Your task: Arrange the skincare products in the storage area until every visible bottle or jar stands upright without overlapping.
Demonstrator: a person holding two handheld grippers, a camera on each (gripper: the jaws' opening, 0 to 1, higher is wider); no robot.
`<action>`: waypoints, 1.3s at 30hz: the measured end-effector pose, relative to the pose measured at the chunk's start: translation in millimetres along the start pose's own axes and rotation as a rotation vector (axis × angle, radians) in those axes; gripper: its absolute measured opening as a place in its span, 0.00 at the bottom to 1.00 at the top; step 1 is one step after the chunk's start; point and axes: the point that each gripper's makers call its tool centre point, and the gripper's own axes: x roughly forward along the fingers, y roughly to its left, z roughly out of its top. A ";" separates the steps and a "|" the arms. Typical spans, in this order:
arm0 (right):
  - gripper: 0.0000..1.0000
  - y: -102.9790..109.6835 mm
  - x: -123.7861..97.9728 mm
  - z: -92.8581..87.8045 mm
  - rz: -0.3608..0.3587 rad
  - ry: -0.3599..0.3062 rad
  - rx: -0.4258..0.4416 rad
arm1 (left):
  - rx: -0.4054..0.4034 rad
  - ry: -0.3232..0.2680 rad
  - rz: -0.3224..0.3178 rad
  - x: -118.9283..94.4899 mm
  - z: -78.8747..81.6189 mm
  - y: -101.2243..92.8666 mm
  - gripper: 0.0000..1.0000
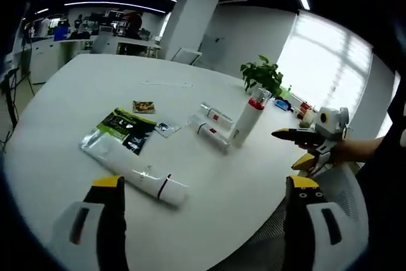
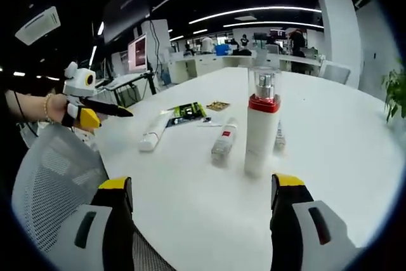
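On the white bench (image 2: 330, 157), a spray bottle (image 2: 261, 125) is seen upright; two small tubes (image 2: 223, 142) lie just beside it, a large tube (image 1: 136, 172) farther off. Both grippers' jaws are held apart, empty.

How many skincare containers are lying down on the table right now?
3: a large white tube nearest the left hand-held gripper, and two small tubes beside the upright pump bottle.

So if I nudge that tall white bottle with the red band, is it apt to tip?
Probably. The tall white bottle stands upright on a narrow base, so a push near its red band would likely topple it. It looks rigid and smooth, possibly slippery. Gripping low on the body with the open right gripper seems safer.
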 end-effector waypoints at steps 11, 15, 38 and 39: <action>0.88 3.6 1.5 -3.2 -0.005 0.006 -0.012 | -0.005 0.017 0.009 1.9 -2.5 -0.7 0.97; 0.88 4.8 2.0 -4.6 -0.001 0.012 -0.021 | -0.025 0.024 0.025 3.6 -3.3 2.7 0.96; 0.86 3.6 2.6 -10.2 -0.002 0.030 -0.020 | -0.204 0.127 0.335 35.1 -4.9 61.9 0.91; 0.86 3.4 2.5 -10.1 -0.003 0.029 -0.017 | -0.202 0.130 0.347 36.3 -4.2 66.6 0.89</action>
